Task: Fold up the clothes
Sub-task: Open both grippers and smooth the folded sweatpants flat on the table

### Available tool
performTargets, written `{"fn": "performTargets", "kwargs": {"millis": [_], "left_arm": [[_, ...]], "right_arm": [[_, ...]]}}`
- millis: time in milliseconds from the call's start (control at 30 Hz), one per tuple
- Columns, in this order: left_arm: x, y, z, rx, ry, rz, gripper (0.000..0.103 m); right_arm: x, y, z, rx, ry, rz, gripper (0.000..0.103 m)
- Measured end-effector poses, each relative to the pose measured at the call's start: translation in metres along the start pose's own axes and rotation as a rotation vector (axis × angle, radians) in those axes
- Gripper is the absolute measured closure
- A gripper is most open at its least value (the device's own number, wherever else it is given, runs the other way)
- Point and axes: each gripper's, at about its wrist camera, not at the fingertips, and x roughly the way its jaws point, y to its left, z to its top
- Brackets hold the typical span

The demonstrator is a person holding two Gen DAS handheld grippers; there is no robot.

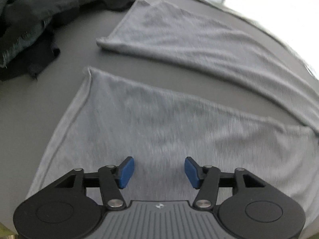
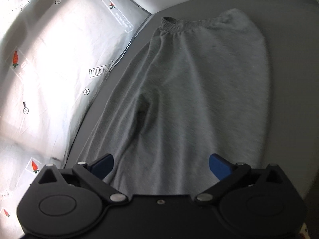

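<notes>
Lying flat across the middle of both frames, the grey trousers [image 1: 159, 123] are covering the table [image 1: 39, 109]; left gripper [image 1: 159, 172] and right gripper [image 2: 161, 166] are hovering released, and should be pinching hem and waistband [image 2: 175, 24] evenly.

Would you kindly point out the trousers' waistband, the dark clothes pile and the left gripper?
waistband [image 2: 179, 24]: right wrist view, middle of the elastic.
dark clothes pile [image 1: 39, 16]: left wrist view, its bulk.
left gripper [image 1: 159, 172]: left wrist view, between the fingertips.
</notes>
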Motion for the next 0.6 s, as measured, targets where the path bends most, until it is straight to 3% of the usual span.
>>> {"fn": "performTargets", "kwargs": {"millis": [167,267,367,467,600], "left_arm": [[0.003,-0.008,-0.008,0.014,-0.023,0.018,0.028],[0.006,-0.018,-0.013,0.013,-0.035,0.049,0.016],[0.009,-0.033,-0.022,0.011,-0.045,0.131,0.013],[0.004,-0.045,-0.033,-0.077,-0.039,0.174,0.013],[-0.002,-0.064,-0.054,-0.195,-0.059,0.219,0.013]], "right_arm": [[-0.016,-0.037,0.013,-0.038,-0.021,-0.103,0.000],[-0.011,-0.065,0.042,0.016,-0.022,-0.105,0.000],[0.003,-0.085,0.083,0.012,-0.025,-0.104,0.002],[0.016,-0.096,0.126,-0.021,-0.030,-0.142,0.008],[0.045,-0.110,0.178,-0.113,-0.015,-0.196,0.029]]}}
